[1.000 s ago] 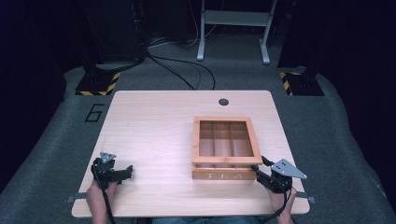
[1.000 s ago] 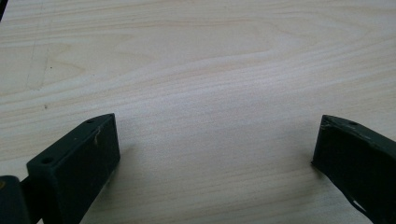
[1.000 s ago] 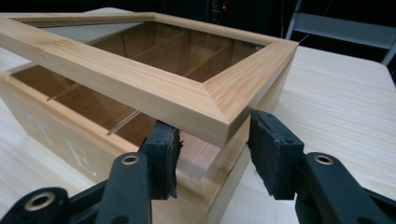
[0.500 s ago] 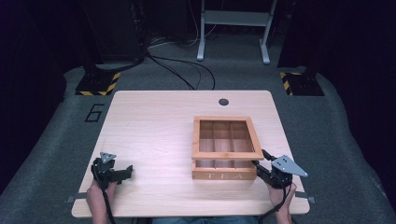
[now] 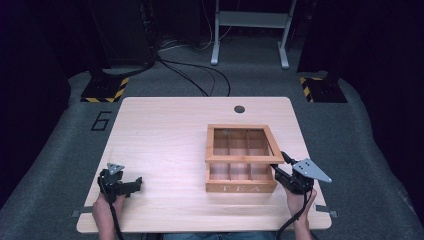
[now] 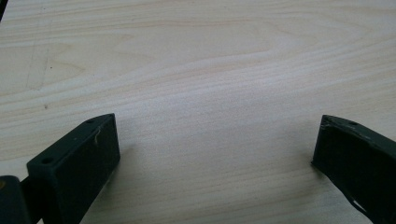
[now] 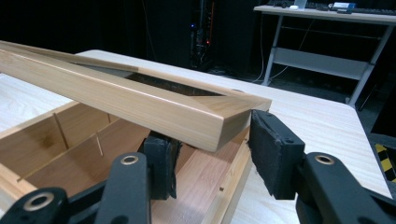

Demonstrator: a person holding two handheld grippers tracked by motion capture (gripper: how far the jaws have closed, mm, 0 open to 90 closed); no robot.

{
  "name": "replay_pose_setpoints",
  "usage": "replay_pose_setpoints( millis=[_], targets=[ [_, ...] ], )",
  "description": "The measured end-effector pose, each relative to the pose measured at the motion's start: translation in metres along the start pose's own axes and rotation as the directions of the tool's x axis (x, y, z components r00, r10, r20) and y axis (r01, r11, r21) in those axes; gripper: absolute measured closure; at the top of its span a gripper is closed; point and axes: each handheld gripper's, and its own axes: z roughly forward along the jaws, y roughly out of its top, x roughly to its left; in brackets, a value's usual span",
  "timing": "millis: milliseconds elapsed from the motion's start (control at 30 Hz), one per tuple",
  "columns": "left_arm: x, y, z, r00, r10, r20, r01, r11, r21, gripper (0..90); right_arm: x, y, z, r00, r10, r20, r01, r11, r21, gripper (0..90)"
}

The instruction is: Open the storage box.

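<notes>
The tea box lid [image 7: 140,102] is pinched at its near corner by the right tongs [image 7: 210,154]; stiff, light wood, probably hinged. Left tongs [image 6: 215,154] are held wide open, empty.

Toward the right near part of the table [image 5: 165,130], a tea box [image 5: 240,172], lid [image 5: 241,143] raised above the compartments. Just right of the box's near right corner, the right gripper [image 5: 281,165], jaws astride the lid's corner. Well apart, over the table's left near corner, the left gripper [image 5: 134,184].
</notes>
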Motion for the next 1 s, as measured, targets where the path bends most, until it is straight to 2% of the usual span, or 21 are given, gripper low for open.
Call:
replay_pose_setpoints(
  millis=[233,467,700,1000],
  targets=[
    [0.0,0.0,0.0,1.0,0.0,0.0,0.0,1.0,0.0,0.5,0.003,0.006,0.002,0.9991,0.004,0.043,-0.004,1.0,-0.015,56.7],
    [0.0,0.0,0.0,1.0,0.0,0.0,0.0,1.0,0.0,0.5,0.003,0.011,0.003,0.9981,0.008,0.061,-0.006,1.0,-0.025,58.7],
    [0.0,0.0,0.0,1.0,0.001,0.0,-0.001,1.0,0.001,0.5,0.001,0.017,0.004,0.998,0.018,0.06,-0.016,1.0,-0.027,59.0],
    [0.0,0.0,0.0,1.0,0.0,0.0,0.0,1.0,0.0,0.5,-0.004,0.036,0.009,0.9974,0.045,0.055,-0.045,0.999,-0.002,59.6]
  ],
)
